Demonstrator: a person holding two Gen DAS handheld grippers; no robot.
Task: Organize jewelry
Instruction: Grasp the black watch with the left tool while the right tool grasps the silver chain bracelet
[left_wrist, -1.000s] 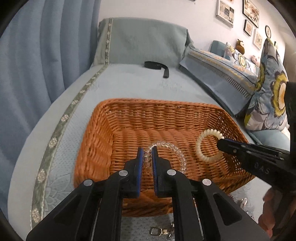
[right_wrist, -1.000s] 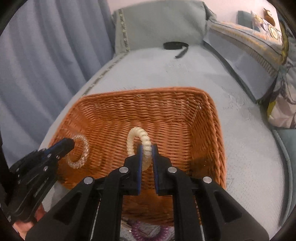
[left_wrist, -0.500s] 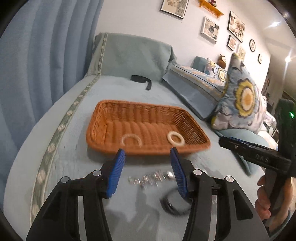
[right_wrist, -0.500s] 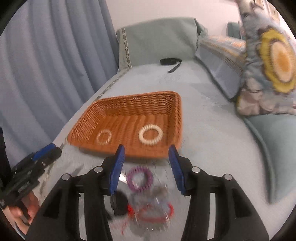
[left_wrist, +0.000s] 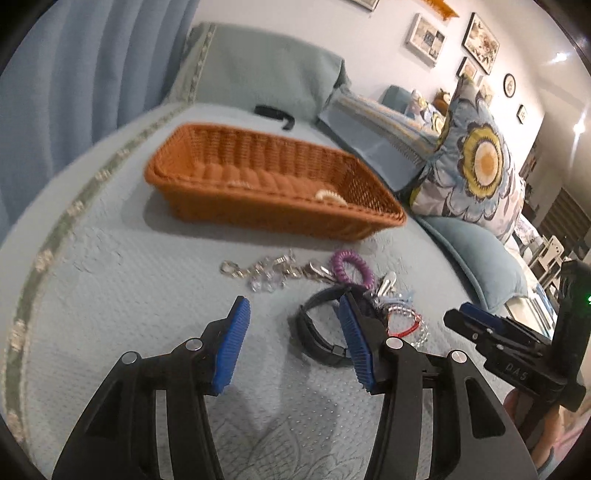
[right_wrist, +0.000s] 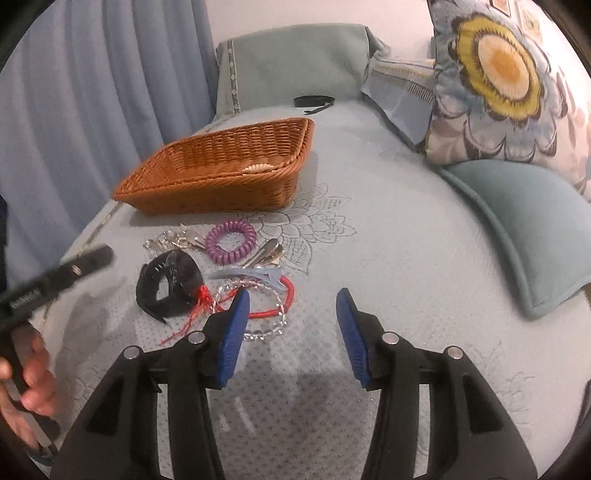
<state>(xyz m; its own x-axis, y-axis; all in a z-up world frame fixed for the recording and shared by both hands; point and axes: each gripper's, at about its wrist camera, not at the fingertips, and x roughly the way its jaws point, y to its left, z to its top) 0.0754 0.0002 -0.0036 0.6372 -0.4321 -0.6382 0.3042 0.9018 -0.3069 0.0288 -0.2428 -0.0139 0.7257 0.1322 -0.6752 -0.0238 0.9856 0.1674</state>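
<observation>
Both jaws stand apart and empty: the left gripper and right gripper hover over the jewelry pile near the wicker basket (two rings inside); tangled strands could drag neighbours along; a quilted blue bedspread, curtains left, cushions right.

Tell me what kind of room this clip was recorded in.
Most likely a home bedroom or a living-room daybed. The work surface is a quilted blue bedspread, a floral cushion leans beside it, framed pictures hang on the wall, and a blue curtain runs along one side.
</observation>
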